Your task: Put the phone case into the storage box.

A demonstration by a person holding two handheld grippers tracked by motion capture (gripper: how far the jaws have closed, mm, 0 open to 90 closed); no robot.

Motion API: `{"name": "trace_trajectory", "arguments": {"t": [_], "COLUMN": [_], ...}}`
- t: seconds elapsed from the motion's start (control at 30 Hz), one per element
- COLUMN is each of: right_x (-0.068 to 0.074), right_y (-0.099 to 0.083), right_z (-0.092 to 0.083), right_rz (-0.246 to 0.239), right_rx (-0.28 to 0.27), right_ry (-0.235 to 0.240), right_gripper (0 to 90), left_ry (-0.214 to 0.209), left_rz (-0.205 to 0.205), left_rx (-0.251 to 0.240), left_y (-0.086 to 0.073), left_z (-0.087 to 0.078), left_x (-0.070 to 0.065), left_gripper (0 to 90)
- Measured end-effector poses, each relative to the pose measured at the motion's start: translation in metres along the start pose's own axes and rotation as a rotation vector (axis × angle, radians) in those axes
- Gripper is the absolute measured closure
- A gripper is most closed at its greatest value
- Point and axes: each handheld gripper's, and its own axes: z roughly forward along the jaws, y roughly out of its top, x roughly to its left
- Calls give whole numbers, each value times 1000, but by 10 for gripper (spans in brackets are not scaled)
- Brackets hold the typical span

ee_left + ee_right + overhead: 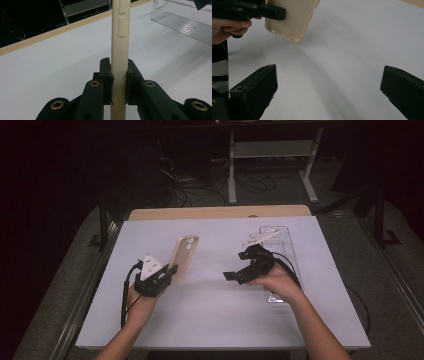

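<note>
Nearest the person, the left gripper [169,272] clamps a cream phone case [184,256] by its lower end, its pads pressed on both faces, so the case stands tilted above the white worktop [210,310]. To its right, well apart, the right gripper [235,274] has its jaws spread wide with nothing between them. Behind that hand lies a clear plastic tray [285,245], at the worktop's right edge.

Room dark, light falling mainly on bench [215,315]. Bench top white, pale wood edge [220,212] along far side. Grey floor [60,285] on both sides. Behind bench: white metal stand [272,150] with shelf, tangle of black cables [195,182] on floor.
</note>
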Motion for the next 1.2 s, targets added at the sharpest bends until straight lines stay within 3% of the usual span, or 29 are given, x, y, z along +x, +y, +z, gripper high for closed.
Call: {"name": "trace_trajectory", "arguments": {"t": [0.77,1.2], "right_x": [-3,0], "right_y": [23,24], "right_z": [41,54], "right_rz": [45,91], "right_rx": [-35,-71], "right_ry": [40,85], "right_gripper": [5,5], "left_ry": [29,31], "left_rz": [-3,-3], "left_rx": [-13,-34], "left_y": [-2,-2], "left_z": [3,7], "left_x": [-1,-7], "left_gripper": [790,790]}}
